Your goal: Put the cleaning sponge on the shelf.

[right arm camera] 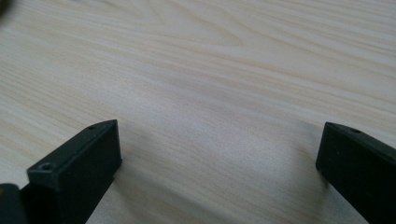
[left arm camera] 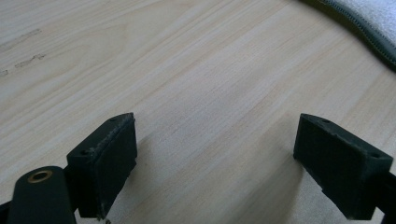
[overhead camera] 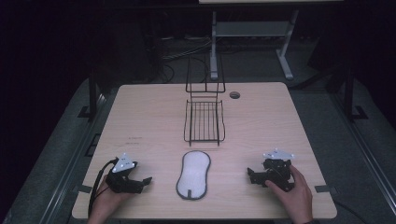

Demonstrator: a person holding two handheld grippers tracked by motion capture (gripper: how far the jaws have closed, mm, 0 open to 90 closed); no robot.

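Note:
A white oval pad with a dark grey rim (overhead camera: pixel 193 175) lies flat at the table's front middle; its edge (left arm camera: pixel 369 23) shows at the top right of the left gripper view. Behind it stands a black wire rack (overhead camera: pixel 204 120) with a tall wire back. My left gripper (overhead camera: pixel 145 181) rests on the table left of the pad, jaws pointing toward it. In its own view the left gripper (left arm camera: pixel 215 161) is open over bare wood. My right gripper (overhead camera: pixel 251 176) rests right of the pad. The right gripper (right arm camera: pixel 219 163) also stands open, nothing between its fingers.
The light wooden table (overhead camera: pixel 140 116) has a small round cable hole (overhead camera: pixel 235 95) at the back right. A white desk frame (overhead camera: pixel 252 32) stands on the dark floor beyond the table. Bare wood lies around both grippers.

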